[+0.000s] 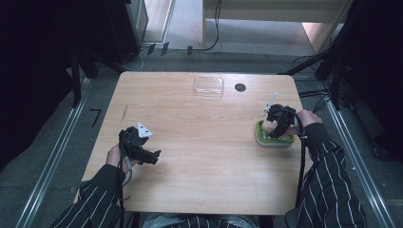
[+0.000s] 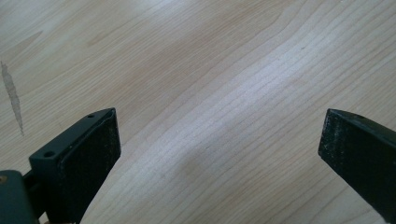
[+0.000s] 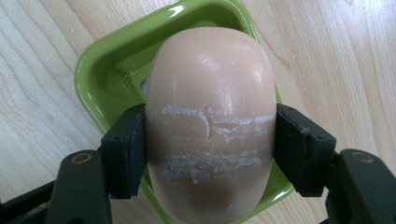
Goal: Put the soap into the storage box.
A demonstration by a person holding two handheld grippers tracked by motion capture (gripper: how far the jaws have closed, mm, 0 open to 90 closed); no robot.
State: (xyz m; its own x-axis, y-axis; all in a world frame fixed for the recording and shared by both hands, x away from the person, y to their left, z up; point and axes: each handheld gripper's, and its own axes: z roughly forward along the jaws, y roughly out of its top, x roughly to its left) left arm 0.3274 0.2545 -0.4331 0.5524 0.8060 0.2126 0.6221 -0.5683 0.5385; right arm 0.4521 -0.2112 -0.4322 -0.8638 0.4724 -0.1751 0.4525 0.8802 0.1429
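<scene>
No readable text, labels, numbers anywhere, seemingly.

Both sleeves [image 1: 328, 190] dark with thin white pinstripes. Left gripper [image 1: 154, 156], at 8 o'clock on the table: black body, white three-cornered plate on top. Right gripper [image 1: 274, 127], at 3 o'clock: black, black cable trailing; brass-coloured screws near its black, matte, blocky pads [image 3: 299, 144].

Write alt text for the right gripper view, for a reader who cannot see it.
A hand-held gripper clamps a pale peach bar of soap by its two sides, over a glossy green soap dish. White scuff lines cross the soap between the two black pads. The dish rests on a light wooden table.
</scene>
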